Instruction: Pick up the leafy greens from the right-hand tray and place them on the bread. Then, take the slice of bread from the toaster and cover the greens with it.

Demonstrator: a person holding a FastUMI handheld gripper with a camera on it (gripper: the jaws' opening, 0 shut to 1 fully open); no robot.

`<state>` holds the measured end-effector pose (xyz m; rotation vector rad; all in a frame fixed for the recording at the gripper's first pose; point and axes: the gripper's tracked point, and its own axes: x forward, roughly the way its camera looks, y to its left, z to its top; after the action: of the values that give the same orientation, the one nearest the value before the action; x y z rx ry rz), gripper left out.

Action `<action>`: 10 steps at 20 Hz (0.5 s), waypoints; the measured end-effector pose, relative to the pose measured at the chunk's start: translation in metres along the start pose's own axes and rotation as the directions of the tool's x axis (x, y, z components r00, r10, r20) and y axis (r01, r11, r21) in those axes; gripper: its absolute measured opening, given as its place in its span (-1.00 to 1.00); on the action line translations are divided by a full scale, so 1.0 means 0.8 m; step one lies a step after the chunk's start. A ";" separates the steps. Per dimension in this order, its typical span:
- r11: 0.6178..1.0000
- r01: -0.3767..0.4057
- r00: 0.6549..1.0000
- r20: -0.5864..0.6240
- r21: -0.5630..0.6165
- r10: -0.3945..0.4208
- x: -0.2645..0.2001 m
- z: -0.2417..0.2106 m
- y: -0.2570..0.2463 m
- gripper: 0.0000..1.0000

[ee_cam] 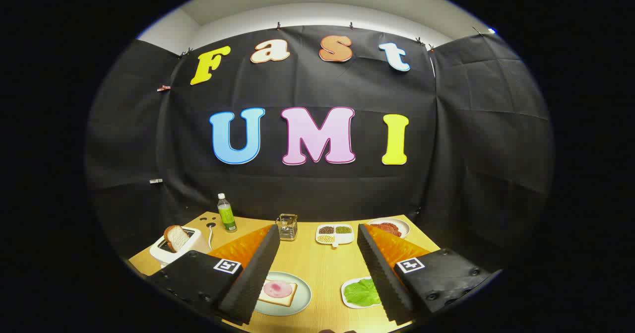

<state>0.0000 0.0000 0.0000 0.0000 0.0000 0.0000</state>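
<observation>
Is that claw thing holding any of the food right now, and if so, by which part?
Nothing is held. The claw is open, its fingers spread wide above the table, with the leafy greens and the bread on the plate lying untouched between them.

A wooden table (322, 263) is seen beyond and beneath the gripper (317, 268), whose fingers are spread wide with nothing held. Between the fingers, a plate (302, 298) with bread (279, 293) is set by the left finger, and a tray (347, 300) of greens (363, 292) by the right. Farther ahead, a glass jar (287, 226) and a divided dish (335, 234) are placed. A toaster (176, 248) with a slice (176, 237) and a bottle (226, 214) are found beyond the left finger, a red-filled plate (392, 226) beyond the right.
</observation>
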 end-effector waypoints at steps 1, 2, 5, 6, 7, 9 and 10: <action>1.000 0.002 1.000 -0.001 -0.004 -0.002 0.000 -0.001 -0.002 0.95; 1.000 0.004 1.000 -0.001 -0.007 -0.004 0.000 -0.001 -0.004 0.95; 1.000 0.012 1.000 -0.013 -0.001 -0.012 0.000 -0.005 -0.011 0.95; 1.000 0.015 1.000 -0.016 0.004 -0.015 0.001 -0.006 -0.014 0.95; 1.000 0.018 1.000 -0.020 0.007 -0.018 0.000 -0.007 -0.016 0.95; 1.000 0.025 0.999 -0.029 0.009 -0.025 0.001 -0.011 -0.020 0.95; 1.000 0.029 0.999 -0.031 0.010 -0.029 0.002 -0.012 -0.022 0.95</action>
<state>0.0013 -0.0173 -0.0095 0.0100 0.0309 -0.0290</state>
